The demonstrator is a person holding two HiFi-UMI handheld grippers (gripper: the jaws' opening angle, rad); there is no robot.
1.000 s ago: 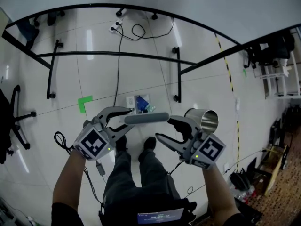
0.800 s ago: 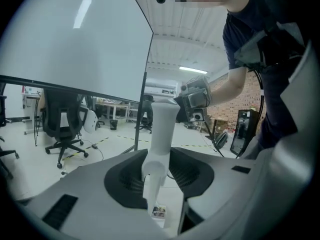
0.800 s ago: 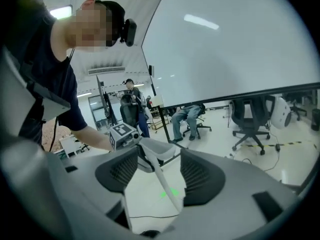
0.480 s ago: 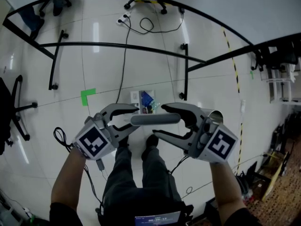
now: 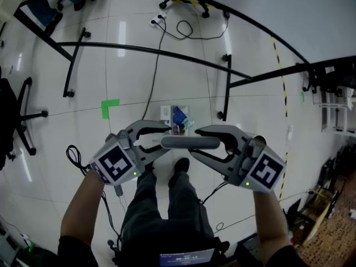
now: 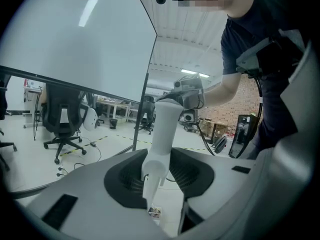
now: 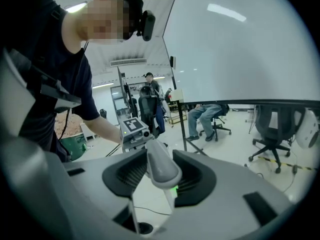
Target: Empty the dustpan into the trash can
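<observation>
Much of the dustpan is lost to you. In the head view its pan end (image 5: 176,122) shows at 12 o'clock from the grip, half covered by the jaws. You cannot read its outline, how full it is, or whether it touches the floor. Only a white scrap (image 5: 166,114) and a blue wrapper (image 5: 179,115) show there. Your left gripper (image 5: 161,141) is clamped on the left end of the dustpan handle (image 5: 191,142), which lies level across your front, above your shoes (image 5: 181,166). In the left gripper view the pale shaft runs up toward 12 o'clock from between the pads, and a small printed scrap (image 6: 154,213) shows through the gap at 6 o'clock. Your right gripper (image 5: 199,143), at 3 o'clock from the left one, has just been closing its jaws, and its pads now sit on the handle's rounded right end. A dark round shape (image 7: 140,229) at 6 o'clock in the right gripper view is cut off and too dim to name.
</observation>
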